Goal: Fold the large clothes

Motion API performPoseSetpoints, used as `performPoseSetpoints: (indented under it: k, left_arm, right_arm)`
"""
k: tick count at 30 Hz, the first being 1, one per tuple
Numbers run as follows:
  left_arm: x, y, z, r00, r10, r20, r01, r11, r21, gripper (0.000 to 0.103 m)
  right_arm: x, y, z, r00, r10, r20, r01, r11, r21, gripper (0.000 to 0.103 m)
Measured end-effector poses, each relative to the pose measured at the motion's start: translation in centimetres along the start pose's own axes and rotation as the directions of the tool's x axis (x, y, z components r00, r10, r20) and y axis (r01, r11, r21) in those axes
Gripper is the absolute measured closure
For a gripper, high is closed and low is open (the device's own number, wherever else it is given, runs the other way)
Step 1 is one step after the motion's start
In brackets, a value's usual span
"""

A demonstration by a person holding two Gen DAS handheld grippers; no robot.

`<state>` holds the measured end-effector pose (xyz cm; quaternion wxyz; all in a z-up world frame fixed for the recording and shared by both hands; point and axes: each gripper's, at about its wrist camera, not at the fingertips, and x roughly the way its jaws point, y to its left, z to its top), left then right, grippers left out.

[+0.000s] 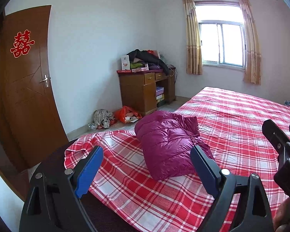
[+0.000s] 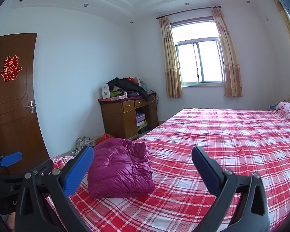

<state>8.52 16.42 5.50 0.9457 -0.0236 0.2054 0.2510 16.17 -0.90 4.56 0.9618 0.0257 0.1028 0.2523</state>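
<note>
A magenta puffy down jacket [image 1: 167, 145] lies folded into a compact bundle on the red plaid bed sheet [image 1: 232, 127], near the bed's corner; it also shows in the right wrist view [image 2: 118, 169]. My left gripper [image 1: 147, 154] is open and empty, held above the bed just short of the jacket. My right gripper [image 2: 143, 159] is open and empty, above the sheet to the jacket's right. The right gripper also shows at the right edge of the left wrist view [image 1: 280, 133]. The left gripper's blue pad shows at the left edge of the right wrist view [image 2: 10, 159].
A wooden desk [image 1: 145, 90] piled with clothes and boxes stands in the far corner. Bags and an orange sack [image 1: 126, 114] lie on the floor beside it. A brown door [image 1: 27, 89] is at the left. A pink quilt [image 2: 289, 111] lies at the bed's far right.
</note>
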Motion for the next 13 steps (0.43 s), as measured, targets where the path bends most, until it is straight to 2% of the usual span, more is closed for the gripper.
performPoseSetpoints:
  k: [3,6,13]
  left_arm:
    - [0.7,0.1,-0.2,0.999,-0.040,-0.031,0.040,0.999,-0.012,0.011]
    - [1.0,-0.2,-0.4,0.999,-0.016,-0.028,0.016,1.000,0.011,0.011]
    - [1.5,-0.4,-0.7,0.999,-0.020,-0.043,0.020,1.000,0.014,0.011]
  right_arm:
    - [0.1,0.1,0.0,1.000,0.000,-0.008,0.000,1.000,0.002,0.000]
    - [0.3,0.0,-0.1,1.000,0.002,-0.017,-0.002,1.000,0.006,0.000]
    - [0.4,0.0,-0.2,1.000,-0.007,-0.019,0.007,1.000,0.012,0.000]
